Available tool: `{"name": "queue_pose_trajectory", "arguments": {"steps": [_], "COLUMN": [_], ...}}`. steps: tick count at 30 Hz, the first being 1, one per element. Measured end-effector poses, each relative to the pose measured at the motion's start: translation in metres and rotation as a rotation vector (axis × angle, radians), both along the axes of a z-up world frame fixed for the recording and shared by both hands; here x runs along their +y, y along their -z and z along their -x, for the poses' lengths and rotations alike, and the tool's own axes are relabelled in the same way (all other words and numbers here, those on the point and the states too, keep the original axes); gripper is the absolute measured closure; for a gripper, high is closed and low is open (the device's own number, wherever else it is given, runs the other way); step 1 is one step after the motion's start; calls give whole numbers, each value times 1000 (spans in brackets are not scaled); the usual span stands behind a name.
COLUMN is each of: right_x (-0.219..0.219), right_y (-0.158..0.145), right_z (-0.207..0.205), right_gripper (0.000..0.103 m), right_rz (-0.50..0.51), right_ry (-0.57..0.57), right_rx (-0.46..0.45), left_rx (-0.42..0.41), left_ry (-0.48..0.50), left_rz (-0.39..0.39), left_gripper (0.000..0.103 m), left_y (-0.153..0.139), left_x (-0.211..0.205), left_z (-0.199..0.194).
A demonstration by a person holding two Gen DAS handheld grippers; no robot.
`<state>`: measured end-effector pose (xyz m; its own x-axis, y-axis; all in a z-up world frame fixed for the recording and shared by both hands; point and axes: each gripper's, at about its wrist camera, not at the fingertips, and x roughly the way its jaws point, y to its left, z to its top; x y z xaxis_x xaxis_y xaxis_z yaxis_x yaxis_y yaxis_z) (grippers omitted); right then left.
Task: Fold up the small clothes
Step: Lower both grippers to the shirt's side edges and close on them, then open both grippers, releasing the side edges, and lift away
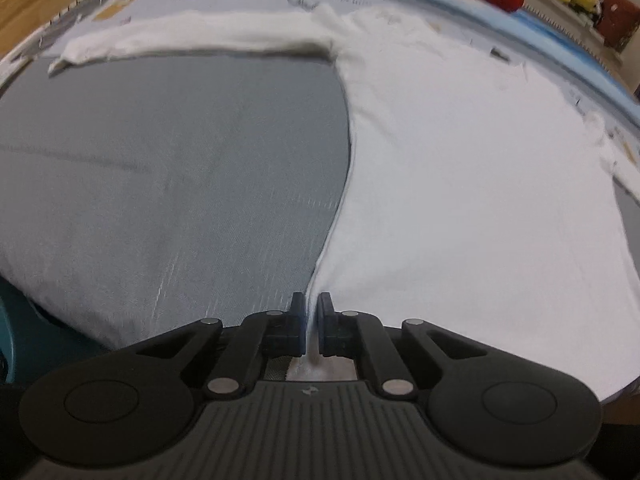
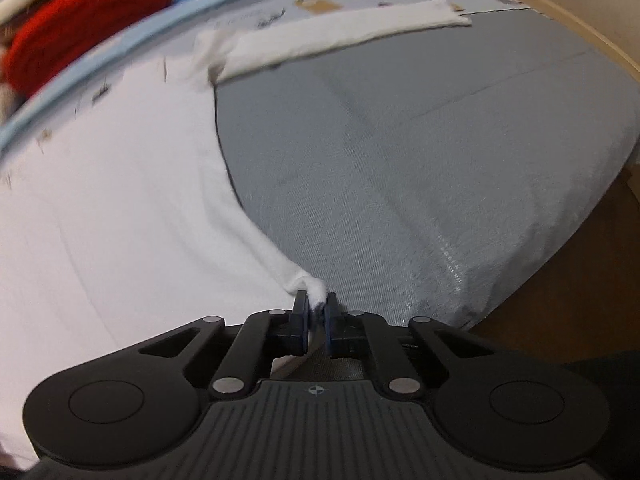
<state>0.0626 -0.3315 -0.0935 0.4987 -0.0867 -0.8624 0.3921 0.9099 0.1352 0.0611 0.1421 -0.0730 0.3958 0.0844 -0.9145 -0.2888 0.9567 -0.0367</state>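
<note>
Left wrist: left gripper [image 1: 309, 305] pinched tight on the near hem corner of a white shirt [image 1: 460, 184], spread flat on grey cloth [image 1: 168, 184], one sleeve [image 1: 192, 42] stretched out far off. Right wrist: right gripper [image 2: 317, 307] clamped on the other hem corner, bunched between the pads; red knit [image 2: 80, 16] beyond.
</note>
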Motion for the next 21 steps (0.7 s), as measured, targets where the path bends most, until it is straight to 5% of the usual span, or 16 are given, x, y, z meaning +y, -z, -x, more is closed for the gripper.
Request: {"name": "queue_pose_trajectory", "arguments": {"steps": [4,5,8,11,14,17,21], "right_x": [-4,-4,0,7,16,17,13], "right_y": [13,11,-5,-16,-8,17,8], "right_z": [-3,-2,1,2,-4,-12,-12], "right_gripper": [94,87,74,70,68,64,58], "right_rz": [-2,9,102,103,61,62,65], "right_ry": [15,26,43,-11,-84,-93,-57], "right_rx": [74,72,13,-72,-61,111,56], "left_rx": [18,-6,-123,-177,-99,49,-31], "left_ry": [-24,-25,39,115,136,114,154], "left_rz": [-24,-43,-80,-32,62,84,44], "left_gripper": [91,90,78,75,62,58,51], "left_y": [-1,-7,-28,-34,-20,4,-14], "left_x": [0,-2,-16,-30,-34,-31,-39], "left_z": [-2,-2,2,2,-3,-4,1]}}
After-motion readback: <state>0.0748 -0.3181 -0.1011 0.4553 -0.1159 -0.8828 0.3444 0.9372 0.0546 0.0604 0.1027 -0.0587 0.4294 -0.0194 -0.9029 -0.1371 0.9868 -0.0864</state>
